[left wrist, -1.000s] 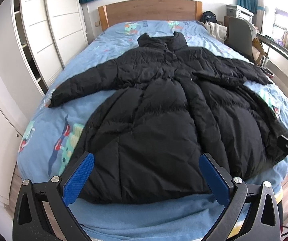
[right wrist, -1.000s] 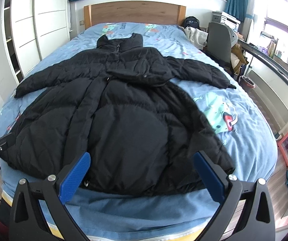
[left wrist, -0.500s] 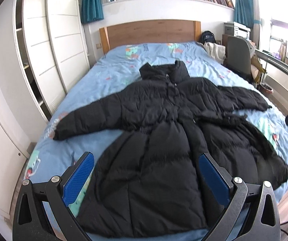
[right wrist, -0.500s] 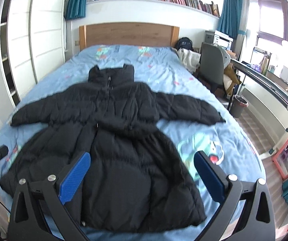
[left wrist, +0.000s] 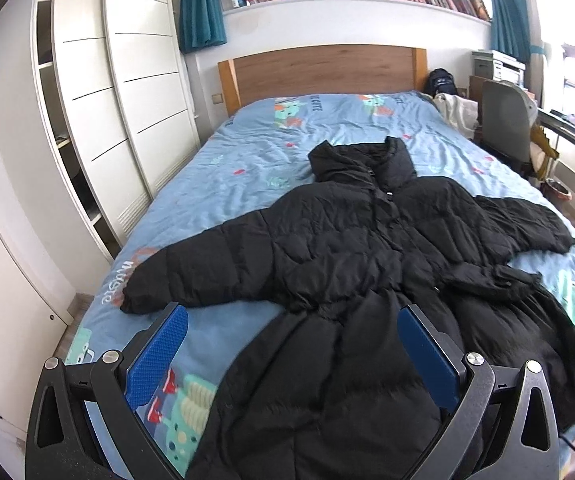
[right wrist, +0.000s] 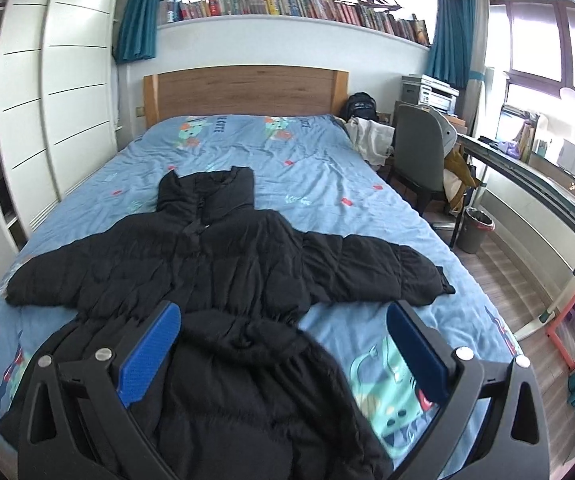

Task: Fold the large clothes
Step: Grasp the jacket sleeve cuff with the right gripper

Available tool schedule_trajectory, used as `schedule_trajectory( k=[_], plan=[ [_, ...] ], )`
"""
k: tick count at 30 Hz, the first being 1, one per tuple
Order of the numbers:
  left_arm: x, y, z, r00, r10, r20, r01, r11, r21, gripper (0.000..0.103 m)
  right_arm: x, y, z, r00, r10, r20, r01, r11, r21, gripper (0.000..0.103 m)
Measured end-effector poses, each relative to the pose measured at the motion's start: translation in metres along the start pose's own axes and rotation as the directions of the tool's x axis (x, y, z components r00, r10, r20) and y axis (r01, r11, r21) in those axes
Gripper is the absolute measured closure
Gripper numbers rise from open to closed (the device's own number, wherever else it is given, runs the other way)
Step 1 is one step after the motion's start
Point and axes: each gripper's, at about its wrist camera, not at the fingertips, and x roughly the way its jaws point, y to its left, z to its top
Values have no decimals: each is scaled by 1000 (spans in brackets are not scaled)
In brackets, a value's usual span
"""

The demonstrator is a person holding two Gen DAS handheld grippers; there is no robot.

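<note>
A long black puffer coat [left wrist: 367, 280] lies spread flat, front up, on the blue patterned bed [left wrist: 255, 168], its collar toward the far wooden headboard [left wrist: 323, 72] and its hem at the near edge, where it seems to hang slightly over. Both sleeves stick out sideways: the left sleeve [left wrist: 191, 276] reaches toward the white wardrobe [left wrist: 127, 120], and the right sleeve [right wrist: 375, 272] points toward the chair [right wrist: 419, 160] and desk side of the room. The left gripper [left wrist: 291, 354] hovers over the near left of the skirt with its jaws wide apart and nothing between them; the right gripper [right wrist: 283, 352] hovers above the waist and near right, its jaws likewise spread and empty. Neither touches the fabric, so folding looks not yet begun. The coat is probably light for its bulk, soft and springy, with a slick shell that may slip out of a shallow pinch and puff back open once folded. A sensible hold would be deep on a quilted seam or on the cuff of each sleeve, to bring the sleeves across the chest, then at the two hem corners to carry the skirt up toward the collar. Pressing air out along each fold should help it stay.
</note>
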Motion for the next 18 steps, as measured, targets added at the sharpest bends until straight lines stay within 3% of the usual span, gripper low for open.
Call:
schedule_trajectory(
  k=[10,14,18],
  plan=[
    [77,23,20,994,82,-75,-84,996,-30,0,96,-47,24,998,-63,-27,66,993,98,0],
    [105,45,19,987,115,-112,-123,990,-75,0,144,-78,17,990,-84,-112,102,981,164,0],
    [128,67,16,977,150,-150,-168,979,-118,1,198,-127,-2,968,-125,-218,184,945,272,0]
  ],
)
